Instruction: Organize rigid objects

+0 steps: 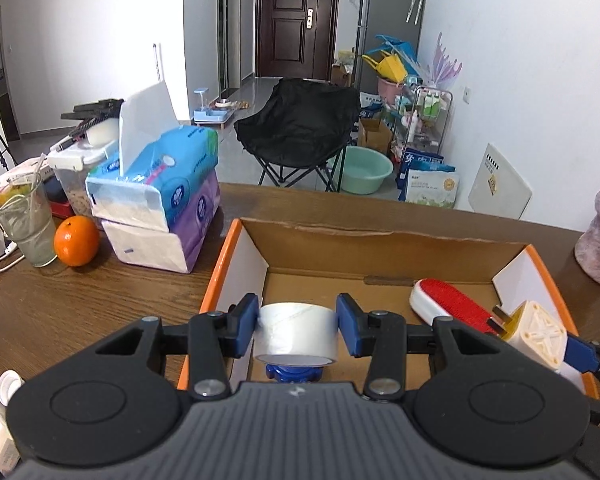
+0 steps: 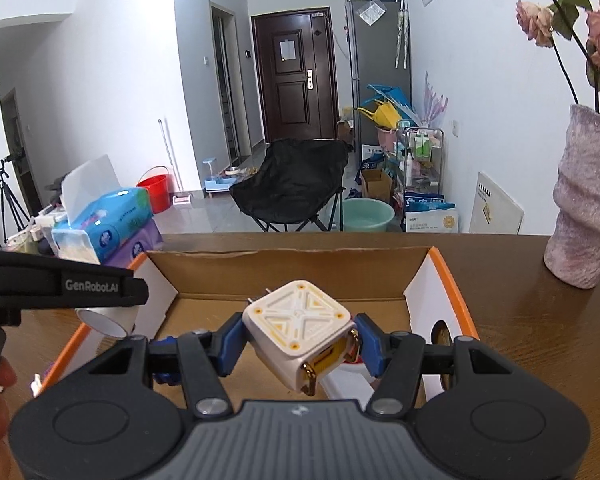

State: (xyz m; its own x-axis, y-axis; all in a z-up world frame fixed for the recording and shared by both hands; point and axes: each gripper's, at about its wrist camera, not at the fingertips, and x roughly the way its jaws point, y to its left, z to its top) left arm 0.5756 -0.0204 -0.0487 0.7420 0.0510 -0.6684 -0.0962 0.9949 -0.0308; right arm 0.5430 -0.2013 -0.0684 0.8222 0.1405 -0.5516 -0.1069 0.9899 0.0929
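An open cardboard box [image 1: 380,252] is seen on the table [image 1: 80,300], with a lint brush [image 1: 452,300] lying inside. Above the box, a tape roll [image 1: 296,332] is clamped by the left gripper [image 1: 298,326] fingers, and a plug cube [image 2: 300,332] is gripped by the right gripper [image 2: 296,344] fingers.

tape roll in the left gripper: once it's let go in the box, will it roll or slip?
The tape roll is a smooth, glossy cylinder, so it probably slips easily; the left gripper pinches only its curved sides. It is held with the open core end facing down, so released that way it likely sits flat in the cardboard box; tipped onto its side, it could roll toward the lint brush.
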